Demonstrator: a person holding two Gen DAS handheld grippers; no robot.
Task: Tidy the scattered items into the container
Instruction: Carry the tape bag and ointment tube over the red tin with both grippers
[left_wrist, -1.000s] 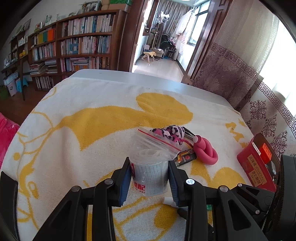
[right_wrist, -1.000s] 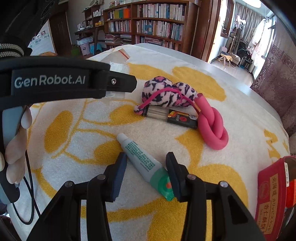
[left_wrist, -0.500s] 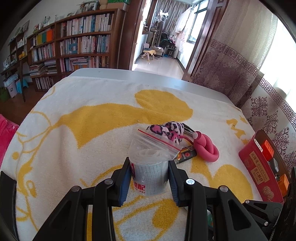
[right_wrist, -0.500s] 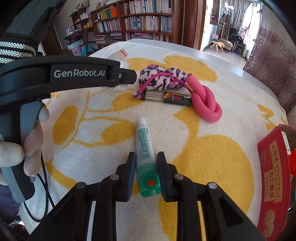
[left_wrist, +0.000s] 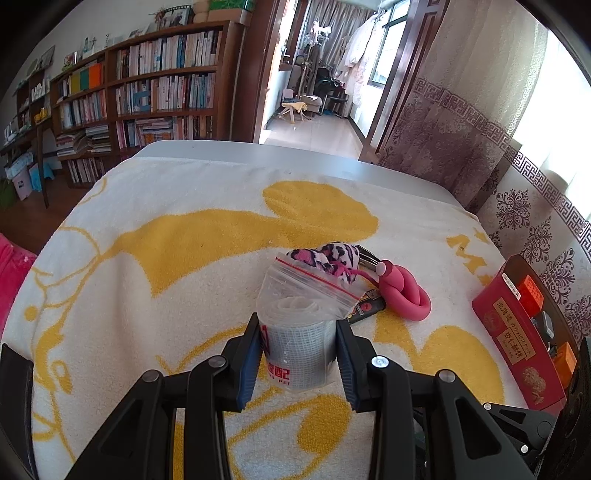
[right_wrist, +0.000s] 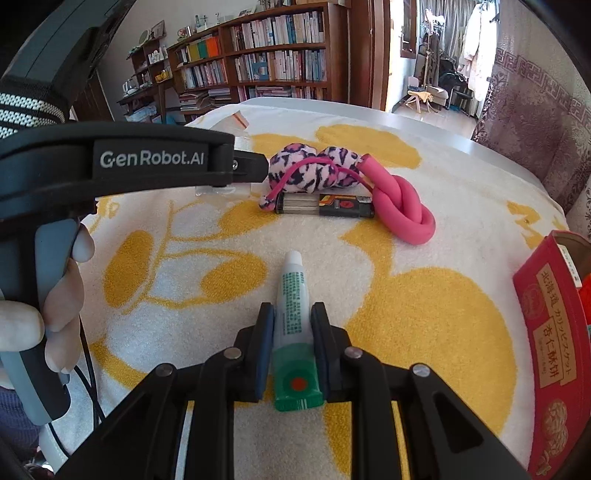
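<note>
My left gripper (left_wrist: 298, 354) is shut on a clear zip bag (left_wrist: 301, 325) holding a grey mesh roll, above the yellow-and-white towel. My right gripper (right_wrist: 293, 334) is shut on a white and green tube (right_wrist: 294, 321), its cap pointing away from me. A pink leopard-print plush (right_wrist: 310, 173), a black lighter (right_wrist: 325, 205) and a knotted pink foam tube (right_wrist: 402, 210) lie together on the towel beyond it. The red box container (right_wrist: 554, 332) stands at the right edge; it also shows in the left wrist view (left_wrist: 517, 332).
The left gripper's body and the hand holding it (right_wrist: 48, 295) fill the left of the right wrist view. The towel (left_wrist: 184, 240) covers a white table (left_wrist: 258, 151). Bookshelves (left_wrist: 147, 92) and a curtain stand behind.
My right gripper moved onto the tube, closed on it and holds it. My left gripper stays shut on the bag and has shifted slightly left.
</note>
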